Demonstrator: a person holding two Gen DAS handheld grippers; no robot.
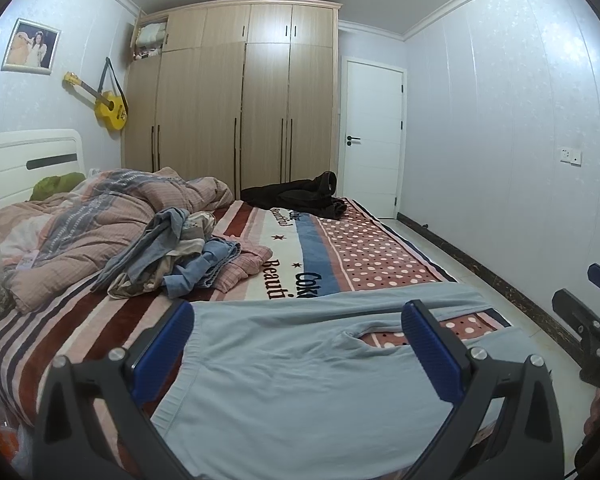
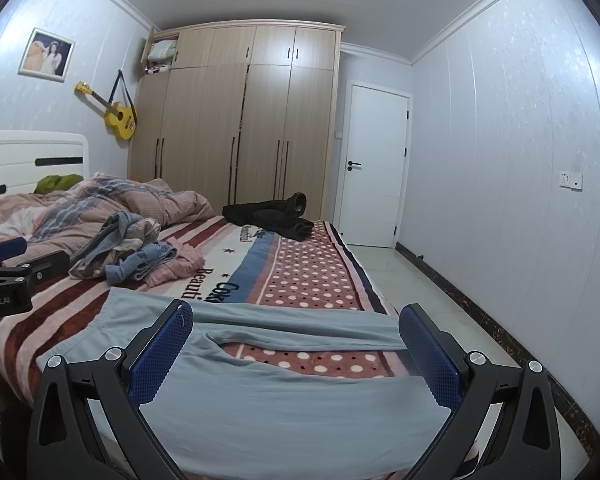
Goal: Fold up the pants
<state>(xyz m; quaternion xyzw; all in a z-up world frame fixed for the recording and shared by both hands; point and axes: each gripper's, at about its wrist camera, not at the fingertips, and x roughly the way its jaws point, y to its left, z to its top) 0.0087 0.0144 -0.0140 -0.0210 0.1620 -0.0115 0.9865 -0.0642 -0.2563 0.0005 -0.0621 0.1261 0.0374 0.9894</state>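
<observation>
— Your bedroom first: what does each camera give you?

— Both show you the wooden wardrobe (image 1: pixel 232 96) on the far wall, the white door (image 1: pixel 374 136) beside it, and the bed (image 1: pixel 364 256) under its striped and dotted blanket. Your left wrist view takes in more of the rumpled pink quilt (image 1: pixel 100 216) near the headboard; your right wrist view gives you more of the tiled floor (image 2: pixel 440 292) along the wall.

— And the pants?

— Your light blue pants (image 1: pixel 300 380) lie spread flat across the near end of the bed, waistband to the left, legs running right. The right wrist view shows the gap between the two legs plainly, with dotted blanket in it; the left view shows only a sliver of that.

— Smaller things?

— A black garment (image 1: pixel 300 196) at the far edge, a heap of clothes (image 1: pixel 180 252) mid-bed, a yellow guitar (image 1: pixel 108 104) on the wall.

— Your grippers?

— Your left gripper (image 1: pixel 298 322) stands spread wide above the pants, holding nothing. Your right gripper (image 2: pixel 296 326) is likewise wide apart and empty.
</observation>
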